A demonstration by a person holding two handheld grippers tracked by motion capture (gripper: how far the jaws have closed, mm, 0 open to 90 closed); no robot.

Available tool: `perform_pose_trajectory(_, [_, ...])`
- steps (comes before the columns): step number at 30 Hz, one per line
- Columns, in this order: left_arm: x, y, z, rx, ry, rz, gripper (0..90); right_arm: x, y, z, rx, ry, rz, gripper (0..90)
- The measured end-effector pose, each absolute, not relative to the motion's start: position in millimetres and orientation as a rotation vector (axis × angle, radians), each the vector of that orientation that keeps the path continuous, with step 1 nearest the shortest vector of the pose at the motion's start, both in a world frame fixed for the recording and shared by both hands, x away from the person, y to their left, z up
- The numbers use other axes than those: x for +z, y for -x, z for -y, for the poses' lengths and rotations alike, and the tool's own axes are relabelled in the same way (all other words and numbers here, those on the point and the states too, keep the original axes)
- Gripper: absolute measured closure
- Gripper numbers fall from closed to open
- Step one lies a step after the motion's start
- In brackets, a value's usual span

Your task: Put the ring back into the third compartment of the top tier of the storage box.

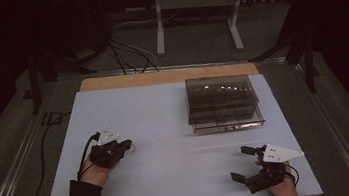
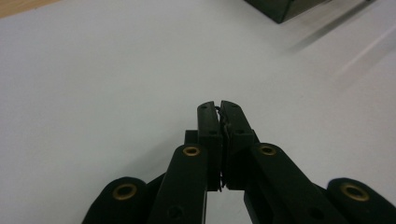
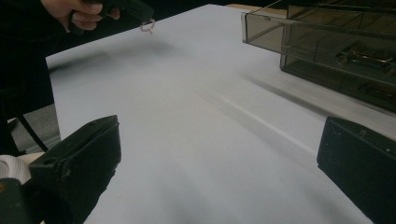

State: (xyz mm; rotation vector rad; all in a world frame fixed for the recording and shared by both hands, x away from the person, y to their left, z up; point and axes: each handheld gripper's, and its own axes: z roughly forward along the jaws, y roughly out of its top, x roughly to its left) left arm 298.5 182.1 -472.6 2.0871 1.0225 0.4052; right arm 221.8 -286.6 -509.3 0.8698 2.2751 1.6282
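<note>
Left tool (image 1: pixel 127 145) is clamped shut on a tiny thin silvery metal ring (image 3: pixel 148 26), held above the white worktop (image 1: pixel 166 129) at 9 o'clock. Right tool (image 1: pixel 243 162) sits wide open, empty. That smoky clear plastic compartment box (image 1: pixel 223 103) is at 1 o'clock; the pinch looks slim, so any jolt could drop it.

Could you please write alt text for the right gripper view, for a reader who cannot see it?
The right gripper holds its two black jaws wide apart over a white table. At upper right stands a smoky clear compartment box; at upper left the left gripper pinches a small ring-like object.
</note>
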Motion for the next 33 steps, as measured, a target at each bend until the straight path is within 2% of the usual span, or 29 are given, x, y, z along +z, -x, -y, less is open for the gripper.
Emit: perform_pose_trajectory(33, [-448.3, -306.2, -134.0, 0.34, -2.093, -0.846, 89.9, -509.1, -221.4, 286.9, 1.624, -0.868, -2.276, 0.0])
